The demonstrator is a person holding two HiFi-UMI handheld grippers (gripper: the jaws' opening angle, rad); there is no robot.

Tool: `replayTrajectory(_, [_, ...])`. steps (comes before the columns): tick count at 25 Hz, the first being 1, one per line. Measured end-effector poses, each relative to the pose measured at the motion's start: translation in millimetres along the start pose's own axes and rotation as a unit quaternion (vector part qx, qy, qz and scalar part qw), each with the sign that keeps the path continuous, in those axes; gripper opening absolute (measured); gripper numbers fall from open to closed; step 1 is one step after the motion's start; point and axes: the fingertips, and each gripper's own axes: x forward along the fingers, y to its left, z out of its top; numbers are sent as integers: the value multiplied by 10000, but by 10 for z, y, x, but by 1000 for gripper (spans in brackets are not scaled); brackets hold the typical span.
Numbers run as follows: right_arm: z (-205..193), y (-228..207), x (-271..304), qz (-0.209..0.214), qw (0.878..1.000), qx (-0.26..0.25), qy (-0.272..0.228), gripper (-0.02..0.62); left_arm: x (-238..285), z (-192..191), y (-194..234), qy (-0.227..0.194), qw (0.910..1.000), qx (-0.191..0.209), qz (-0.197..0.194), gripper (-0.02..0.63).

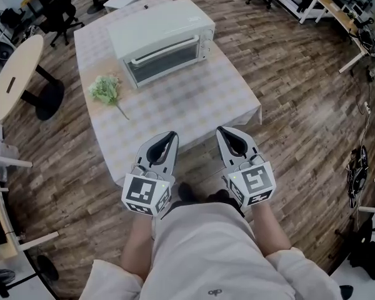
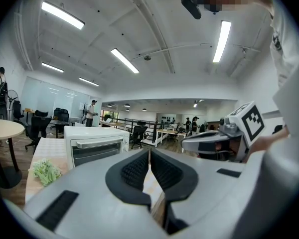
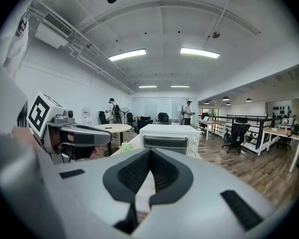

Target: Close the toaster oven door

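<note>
We hold the left claw (image 1: 170,136) and right claw (image 1: 224,132) low in the frame, each pressed together on nothing. The toaster oven (image 1: 162,39), its door (image 1: 165,62) closed, sits upper middle on the bench (image 1: 206,105), near a green sprig (image 1: 105,89).

White toaster oven (image 1: 162,39), door shut, on table.

Grey left tool (image 1: 170,135), right tool (image 1: 224,130), marker cubes (image 1: 145,194)

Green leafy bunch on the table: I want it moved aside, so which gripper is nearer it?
Left. The left gripper is over the near edge of the table, diagonally right of the green leafy bunch; the right gripper is farther right.
</note>
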Motion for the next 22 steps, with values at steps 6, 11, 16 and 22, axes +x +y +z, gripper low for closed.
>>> replayTrajectory(6, [23,12,10,16,10000,20,-9,-3,-4,-7,18,8,10000,-7,-11,17])
replayTrajectory(11, [39,10,34,25,10000,31,16,-3,15,8,43,12,10000,-21,-33,17])
replayTrajectory(16, [8,5,63,43,10000,40,25,-3,45,-21,64,17,10000,-21,-42,17])
replayTrajectory(22, [18,-22,123,36,10000,33,47,-3,87,-13,115,18,10000,-26,-52,18])
